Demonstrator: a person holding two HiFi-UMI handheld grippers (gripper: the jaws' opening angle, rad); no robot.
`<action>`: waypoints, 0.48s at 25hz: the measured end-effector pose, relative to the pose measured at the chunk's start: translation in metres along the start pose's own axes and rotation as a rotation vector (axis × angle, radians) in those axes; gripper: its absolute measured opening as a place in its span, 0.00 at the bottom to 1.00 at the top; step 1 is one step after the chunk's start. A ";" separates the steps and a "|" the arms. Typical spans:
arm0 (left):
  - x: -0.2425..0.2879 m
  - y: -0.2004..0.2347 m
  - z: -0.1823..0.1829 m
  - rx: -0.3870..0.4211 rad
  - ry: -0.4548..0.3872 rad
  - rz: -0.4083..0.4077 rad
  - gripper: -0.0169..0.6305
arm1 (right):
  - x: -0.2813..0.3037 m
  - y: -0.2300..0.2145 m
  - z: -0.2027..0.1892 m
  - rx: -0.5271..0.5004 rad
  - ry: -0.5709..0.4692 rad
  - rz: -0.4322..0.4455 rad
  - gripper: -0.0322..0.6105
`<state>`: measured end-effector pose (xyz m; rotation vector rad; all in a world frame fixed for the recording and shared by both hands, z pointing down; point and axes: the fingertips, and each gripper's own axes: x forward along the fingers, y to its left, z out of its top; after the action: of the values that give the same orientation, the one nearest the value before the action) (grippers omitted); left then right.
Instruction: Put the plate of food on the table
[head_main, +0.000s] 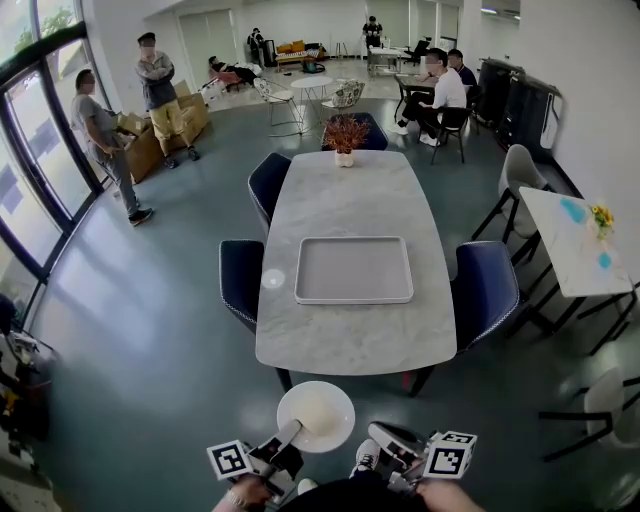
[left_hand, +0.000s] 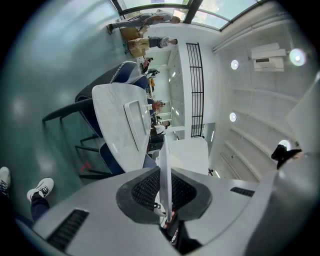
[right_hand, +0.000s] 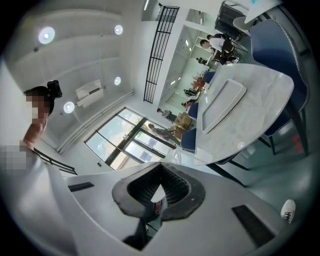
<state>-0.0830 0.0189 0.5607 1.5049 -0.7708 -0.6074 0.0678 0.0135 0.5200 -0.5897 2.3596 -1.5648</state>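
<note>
A round white plate (head_main: 316, 415) with a pale centre hangs in front of me, short of the near end of the grey marble table (head_main: 350, 340). My left gripper (head_main: 293, 432) is shut on its lower left rim. In the left gripper view the plate (left_hand: 165, 165) stands edge-on between the dark pads (left_hand: 145, 190). My right gripper (head_main: 372, 432) is at the plate's lower right rim, and in the right gripper view a white sliver of plate (right_hand: 156, 192) sits between its closed jaws. Whether food lies on the plate is too small to tell.
A grey rectangular tray (head_main: 354, 270) lies in the middle of the table, with a small round white object (head_main: 273, 279) to its left and a vase of dried flowers (head_main: 345, 135) at the far end. Blue chairs (head_main: 241, 280) (head_main: 486, 290) flank the table. People stand at the left and back.
</note>
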 end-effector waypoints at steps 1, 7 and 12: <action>0.007 -0.001 -0.001 0.002 0.001 0.000 0.06 | -0.002 -0.002 0.006 0.001 -0.001 0.002 0.07; 0.041 -0.008 -0.003 0.006 0.004 -0.001 0.06 | -0.011 -0.013 0.036 -0.016 0.000 -0.004 0.07; 0.060 -0.010 -0.004 0.005 -0.004 0.006 0.06 | -0.015 -0.022 0.053 -0.012 0.006 0.004 0.07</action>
<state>-0.0409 -0.0247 0.5554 1.5056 -0.7794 -0.6048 0.1078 -0.0309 0.5191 -0.5831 2.3748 -1.5538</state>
